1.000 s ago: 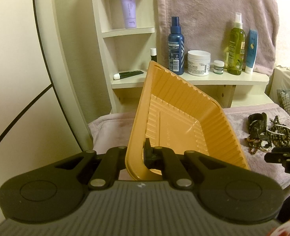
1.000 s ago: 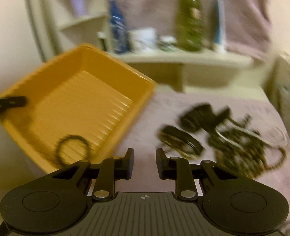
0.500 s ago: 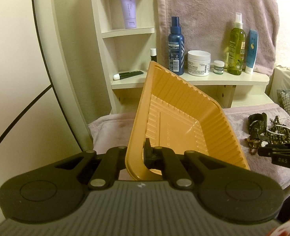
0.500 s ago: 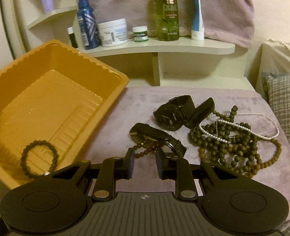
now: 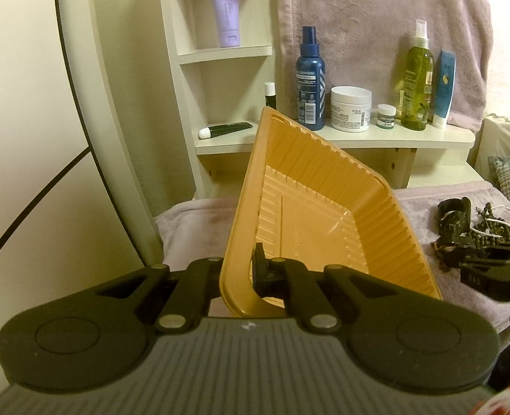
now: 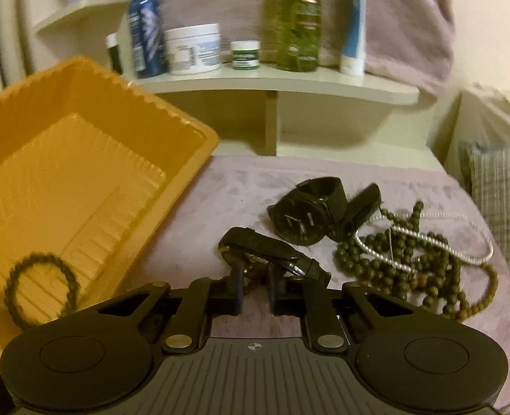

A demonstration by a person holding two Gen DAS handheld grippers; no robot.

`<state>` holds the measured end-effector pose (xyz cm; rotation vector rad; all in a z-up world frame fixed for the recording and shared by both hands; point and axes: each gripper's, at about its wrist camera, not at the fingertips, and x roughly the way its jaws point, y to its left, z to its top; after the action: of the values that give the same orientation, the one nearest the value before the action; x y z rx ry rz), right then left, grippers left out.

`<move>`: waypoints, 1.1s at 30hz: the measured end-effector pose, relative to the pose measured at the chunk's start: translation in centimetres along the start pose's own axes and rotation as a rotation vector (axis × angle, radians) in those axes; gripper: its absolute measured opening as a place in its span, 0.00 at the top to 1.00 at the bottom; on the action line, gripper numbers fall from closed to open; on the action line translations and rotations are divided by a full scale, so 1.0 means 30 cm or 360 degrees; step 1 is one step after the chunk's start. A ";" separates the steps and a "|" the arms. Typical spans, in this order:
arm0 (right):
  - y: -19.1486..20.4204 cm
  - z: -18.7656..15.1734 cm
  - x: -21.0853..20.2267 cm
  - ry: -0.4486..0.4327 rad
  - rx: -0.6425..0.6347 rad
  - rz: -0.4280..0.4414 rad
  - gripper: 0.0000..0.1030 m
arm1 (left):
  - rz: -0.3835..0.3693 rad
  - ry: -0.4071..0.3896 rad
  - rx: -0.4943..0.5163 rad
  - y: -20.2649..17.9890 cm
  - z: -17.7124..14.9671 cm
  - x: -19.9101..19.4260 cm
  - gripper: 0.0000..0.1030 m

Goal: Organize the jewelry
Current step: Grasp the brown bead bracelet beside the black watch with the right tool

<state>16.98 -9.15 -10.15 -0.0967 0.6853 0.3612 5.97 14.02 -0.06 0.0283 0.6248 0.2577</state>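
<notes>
Though labels blur, white jar (image 5: 351, 109) reads "CREAM".

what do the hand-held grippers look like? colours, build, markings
Both match: the left hand-held gripper and right hand-held gripper are matte black, with two linkage fingers on silver pivot pins, round side discs, a ribbed grey base, a small white centre mark. No cables or sleeves visible.

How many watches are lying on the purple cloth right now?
2. A round-faced black watch lies mid-cloth, left of the bead pile. A slimmer dark watch lies nearer, just beyond the right claw. The tangled beads might hide more.
</notes>
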 end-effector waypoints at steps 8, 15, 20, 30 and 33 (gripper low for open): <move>-0.005 -0.038 -0.042 0.0019 -0.0056 0.0043 1.00 | 0.0000 -0.0001 -0.0001 0.000 0.000 -0.001 0.96; -0.039 -0.066 -0.120 0.0098 -0.0011 0.0111 1.00 | 0.0000 -0.0002 -0.0001 -0.003 -0.004 0.003 0.96; -0.027 -0.059 -0.100 0.0061 -0.0020 0.0108 0.99 | 0.0000 -0.0002 -0.0002 -0.005 -0.006 0.003 0.96; 0.000 -0.021 -0.022 0.0035 -0.0058 0.0089 0.92 | 0.0000 0.0000 -0.0003 -0.004 -0.007 0.003 0.96; 0.002 -0.018 -0.010 0.0024 -0.0075 0.0063 0.85 | -0.0001 0.0003 -0.0006 0.000 -0.005 0.003 0.96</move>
<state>16.42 -9.29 -10.37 -0.1311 0.6944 0.4150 5.97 14.04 -0.24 0.0240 0.6259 0.2585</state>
